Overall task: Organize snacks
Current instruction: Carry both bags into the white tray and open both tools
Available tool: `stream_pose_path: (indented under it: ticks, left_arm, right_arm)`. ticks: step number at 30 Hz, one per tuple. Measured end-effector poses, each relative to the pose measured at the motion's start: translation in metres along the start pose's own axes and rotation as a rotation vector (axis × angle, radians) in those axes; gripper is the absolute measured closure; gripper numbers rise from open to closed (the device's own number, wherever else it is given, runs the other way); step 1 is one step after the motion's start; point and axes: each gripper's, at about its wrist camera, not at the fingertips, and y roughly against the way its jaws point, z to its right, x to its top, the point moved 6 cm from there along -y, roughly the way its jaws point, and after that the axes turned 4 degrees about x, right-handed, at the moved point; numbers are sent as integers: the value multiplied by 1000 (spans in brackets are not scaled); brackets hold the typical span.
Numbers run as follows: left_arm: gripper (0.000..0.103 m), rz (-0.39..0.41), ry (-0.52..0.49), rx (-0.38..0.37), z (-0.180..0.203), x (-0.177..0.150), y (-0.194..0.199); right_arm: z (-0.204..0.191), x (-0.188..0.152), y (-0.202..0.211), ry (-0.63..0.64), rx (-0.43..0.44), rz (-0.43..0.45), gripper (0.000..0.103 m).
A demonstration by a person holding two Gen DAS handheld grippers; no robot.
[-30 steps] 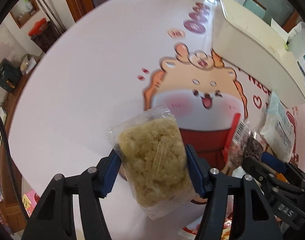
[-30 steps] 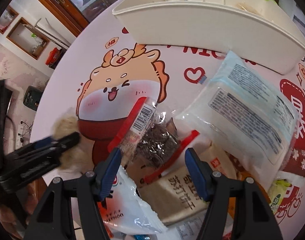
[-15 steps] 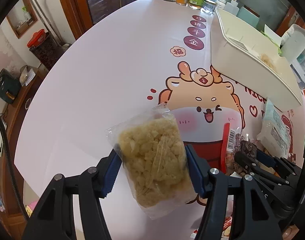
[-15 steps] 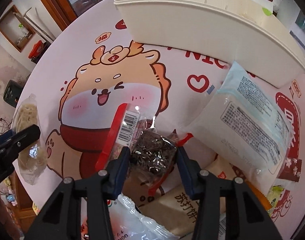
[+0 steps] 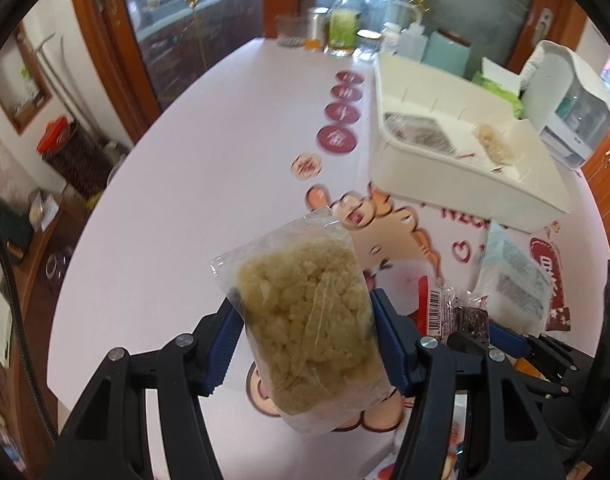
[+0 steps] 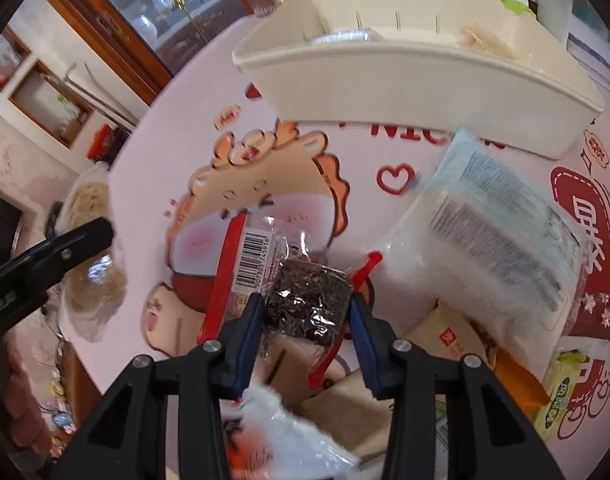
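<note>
Left gripper (image 5: 305,340): its blue pads clamp a clear plastic bag of pale yellow crumbly snack (image 5: 305,320), held above the pink cartoon-printed tablecloth (image 5: 185,200).
Right gripper (image 6: 305,316): jaws closing, pads against both sides of a clear red-edged packet of dark shredded snack (image 6: 309,300), over the snack pile.
White plastic divided bin (image 5: 445,176): on the table beyond both packets; holds a dark packet and a yellow crumbly one in separate compartments.
Pale blue and white printed pouch (image 6: 501,232): lying just before the bin.

Left gripper (image 5: 305,336) angled downward, jaws clamped on its load; right gripper (image 6: 305,320) likewise angled, jaws closing.
</note>
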Motion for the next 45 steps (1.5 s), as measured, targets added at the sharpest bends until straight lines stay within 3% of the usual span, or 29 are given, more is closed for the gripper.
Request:
stream_pose_path:
  ticks: [5,15,23,29,35,39,40,43,45]
  left_arm:
    - [42,40,-32,-18,13,18,16]
    - [42,164,-149,-55,55,64,62]
    - [42,293,-268,-75,111,126,86]
    - [42,314,-317,-82,155,177,76]
    - [42,298,-337,-76,187,213,48]
    - [41,272,-345,-54,199,221,26]
    - [39,261,-349,-47,201,222,19]
    - [14,218,-355,-16,199,221,4]
    - [10,222,-356,-19,195,217,2]
  right_arm:
    - [-1,19,33,1,23,101,60]
    - [10,52,96,-11,-18,254,60]
    - [37,105,146,-17,-112,408,60]
    - [68,153,177,-56,-214,510,60]
    - [96,189,183,-91,-266,537,60]
    - [105,203,172,-85,-277,509,59]
    - [106,205,166,-79,-277,493,59]
    - [107,206,149,-50,-270,437,57]
    - [107,202,140,-36,-274,419,50]
